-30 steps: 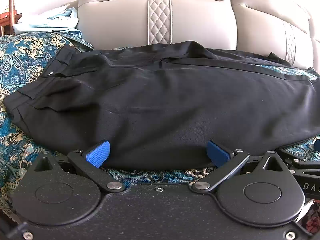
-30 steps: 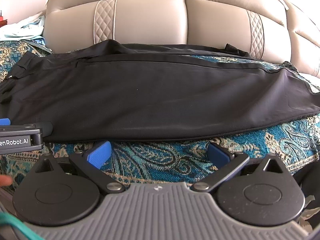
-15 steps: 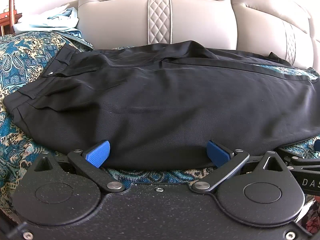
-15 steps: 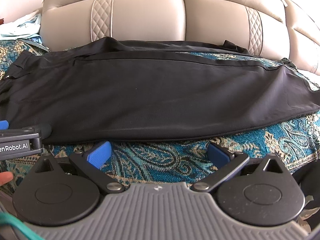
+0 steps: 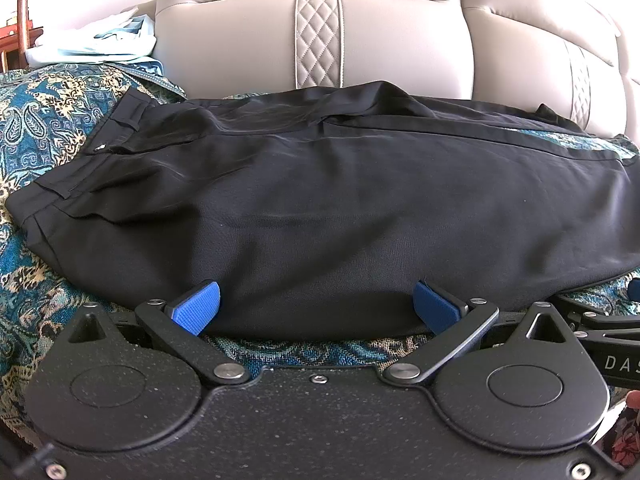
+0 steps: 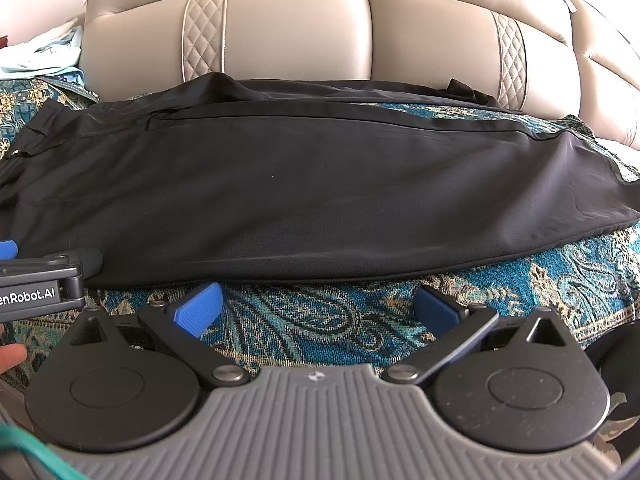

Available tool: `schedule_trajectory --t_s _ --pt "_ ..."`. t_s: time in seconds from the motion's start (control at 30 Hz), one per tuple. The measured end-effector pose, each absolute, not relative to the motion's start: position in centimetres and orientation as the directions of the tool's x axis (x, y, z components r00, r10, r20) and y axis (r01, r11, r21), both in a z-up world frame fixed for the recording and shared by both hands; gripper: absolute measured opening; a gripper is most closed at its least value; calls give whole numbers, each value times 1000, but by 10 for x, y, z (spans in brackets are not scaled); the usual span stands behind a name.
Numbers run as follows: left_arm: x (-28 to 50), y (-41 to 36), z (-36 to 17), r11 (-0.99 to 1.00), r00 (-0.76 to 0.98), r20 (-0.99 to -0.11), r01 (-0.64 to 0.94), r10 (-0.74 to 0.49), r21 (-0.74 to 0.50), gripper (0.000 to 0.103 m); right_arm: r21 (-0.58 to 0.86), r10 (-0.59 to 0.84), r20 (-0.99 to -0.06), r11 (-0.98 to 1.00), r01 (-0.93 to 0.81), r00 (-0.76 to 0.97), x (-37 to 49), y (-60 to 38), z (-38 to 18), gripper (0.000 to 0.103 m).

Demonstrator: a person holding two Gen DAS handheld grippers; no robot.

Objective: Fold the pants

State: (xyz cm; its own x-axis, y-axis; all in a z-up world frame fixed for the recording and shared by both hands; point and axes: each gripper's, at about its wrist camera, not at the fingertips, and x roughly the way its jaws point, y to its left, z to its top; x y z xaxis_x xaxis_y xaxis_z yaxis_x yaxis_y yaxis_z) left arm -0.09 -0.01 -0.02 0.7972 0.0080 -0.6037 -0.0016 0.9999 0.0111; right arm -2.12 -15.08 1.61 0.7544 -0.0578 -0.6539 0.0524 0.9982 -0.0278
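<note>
Two blue fingers (image 5: 196, 307) of the left gripper (image 5: 316, 307) stand wide apart, clamped on nothing, at the near edge of the black pants (image 5: 320, 208). From the left wrist, the pants lie flat across a teal patterned cover (image 5: 36, 152), lengthwise, with the waistband (image 5: 76, 160) to the left of the gripper and the legs running off to its right. The near hem of the pants lies between the two fingers, which reach over or touch its edge. Behind the pants rises a beige sofa back (image 5: 240, 40), which closes off the far side. Left of the pants the cover lies bare, and a pale cloth (image 5: 100, 40) sits beyond it in the far left corner. At the right edge, part of the right gripper (image 5: 600, 328) shows just beside the pants' hem.

From the right wrist, the right gripper (image 6: 318, 308) is also spread wide, holding nothing, and sits over bare cover (image 6: 320, 320), a little short of the pants (image 6: 320, 192). The pants' near edge runs just past its fingertips (image 6: 198, 308); the leg ends (image 6: 592, 184) taper off to the right, with bare cover beyond them. The sofa back (image 6: 300, 36) walls the far side. The left gripper (image 6: 48, 280) comes in from the left, its tip touching the pants' near edge.
</note>
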Motion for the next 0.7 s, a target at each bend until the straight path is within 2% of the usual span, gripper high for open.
schedule_trajectory --t_s 0.7 --pt "-1 0 0 1000 797 -605 -1 8 12 103 -31 -58 -659 998 50 750 -20 -151 16 103"
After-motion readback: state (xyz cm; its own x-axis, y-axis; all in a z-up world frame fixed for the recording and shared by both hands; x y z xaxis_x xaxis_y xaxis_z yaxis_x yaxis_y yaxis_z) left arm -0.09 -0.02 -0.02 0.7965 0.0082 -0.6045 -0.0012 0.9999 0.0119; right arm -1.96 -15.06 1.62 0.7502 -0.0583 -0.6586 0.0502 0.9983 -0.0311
